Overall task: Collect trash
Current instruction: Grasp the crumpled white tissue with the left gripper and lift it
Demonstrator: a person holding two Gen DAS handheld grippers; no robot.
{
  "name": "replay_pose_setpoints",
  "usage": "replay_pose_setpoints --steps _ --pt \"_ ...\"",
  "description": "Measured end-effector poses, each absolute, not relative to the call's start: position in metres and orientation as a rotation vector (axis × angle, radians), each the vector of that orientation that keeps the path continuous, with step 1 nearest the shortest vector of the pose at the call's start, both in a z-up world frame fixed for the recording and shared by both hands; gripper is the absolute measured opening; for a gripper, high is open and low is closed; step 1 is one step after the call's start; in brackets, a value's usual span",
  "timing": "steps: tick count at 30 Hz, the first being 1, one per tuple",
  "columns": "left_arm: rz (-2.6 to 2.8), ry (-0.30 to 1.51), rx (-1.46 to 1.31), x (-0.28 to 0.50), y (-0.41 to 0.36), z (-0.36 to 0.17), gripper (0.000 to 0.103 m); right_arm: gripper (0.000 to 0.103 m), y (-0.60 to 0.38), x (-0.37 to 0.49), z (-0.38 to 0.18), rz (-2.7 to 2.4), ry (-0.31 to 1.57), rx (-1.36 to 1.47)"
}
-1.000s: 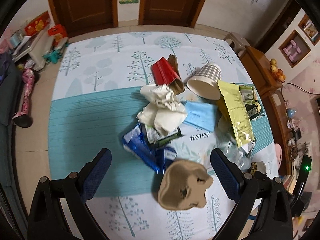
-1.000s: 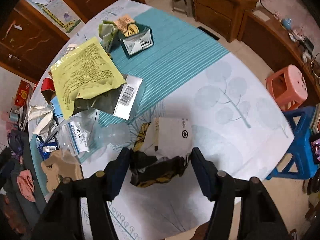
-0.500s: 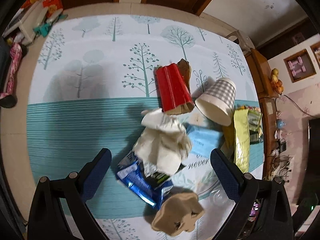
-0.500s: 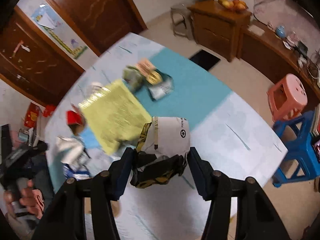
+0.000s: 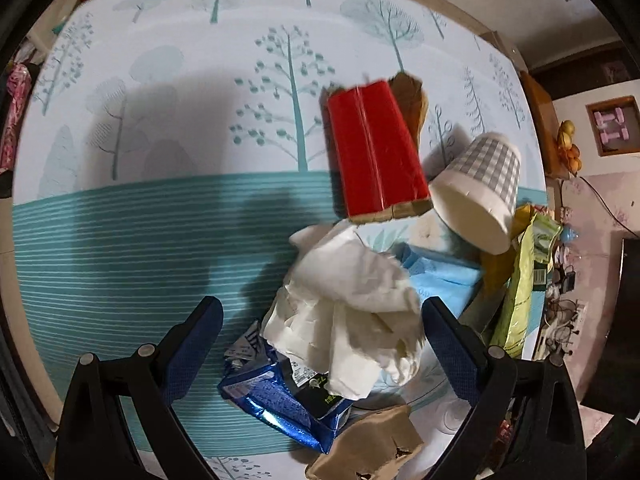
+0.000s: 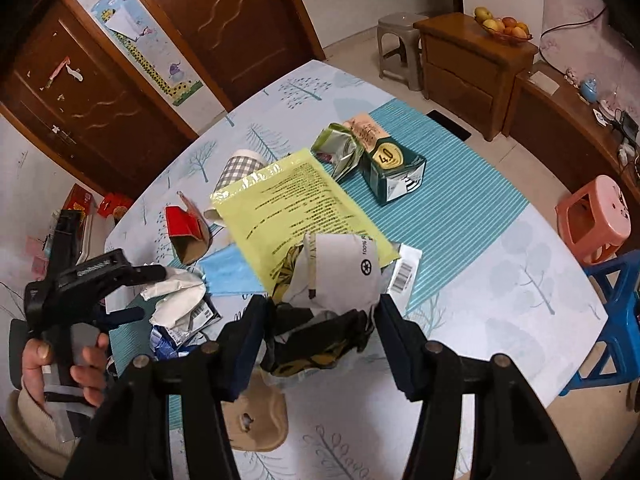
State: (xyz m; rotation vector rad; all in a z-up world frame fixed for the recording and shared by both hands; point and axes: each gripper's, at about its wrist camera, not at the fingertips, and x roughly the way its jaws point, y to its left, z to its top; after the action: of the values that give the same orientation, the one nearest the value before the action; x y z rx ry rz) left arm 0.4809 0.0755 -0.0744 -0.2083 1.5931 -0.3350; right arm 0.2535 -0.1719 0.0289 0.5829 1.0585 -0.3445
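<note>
The right gripper (image 6: 320, 320) is clamped on a crumpled black, yellow and white wrapper (image 6: 340, 280), its jaws pressing the bundle from both sides, held above the counter (image 6: 500, 280). Just under it at 7 o'clock a tan paper scrap (image 6: 256, 420) lies close to the near rim. Toward 3 o'clock the counter is bare up to its curved edge, beyond which stand a blue stool (image 6: 612, 312) and a pink stool (image 6: 596, 220).

At 9 o'clock a hand (image 6: 60, 368) grips the left gripper (image 5: 320, 328), tilted steeply down, jaws wide and holding nothing, straddling crumpled white tissue (image 5: 348, 312) on a blue foil packet (image 5: 280, 400).

Farther off lie a red carton (image 5: 376, 156), a checked paper cup (image 5: 476, 188), a yellow-green bag (image 6: 296, 212) and a green box (image 6: 394, 172). Beyond them, toward 12 o'clock, the cloth runs clear to the far rim.
</note>
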Motion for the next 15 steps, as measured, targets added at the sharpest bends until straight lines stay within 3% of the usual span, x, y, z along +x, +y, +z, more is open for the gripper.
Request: replay_pose_setpoints --steps 7,13,15 --pt "-0.34 1.648 -0.231 0.482 0.064 -0.092 0.098 0.056 -0.167 0.246 0.025 -0.341 1.067 0.588" --pt "-0.359 1.625 -0.208 0.477 0.052 -0.087 0.075 0.056 -0.17 0.234 0.022 -0.355 1.068 0.602" --pt "-0.377 1.596 -0.185 0.475 0.047 -0.078 0.061 0.056 -0.172 0.229 0.022 -0.362 1.066 0.611"
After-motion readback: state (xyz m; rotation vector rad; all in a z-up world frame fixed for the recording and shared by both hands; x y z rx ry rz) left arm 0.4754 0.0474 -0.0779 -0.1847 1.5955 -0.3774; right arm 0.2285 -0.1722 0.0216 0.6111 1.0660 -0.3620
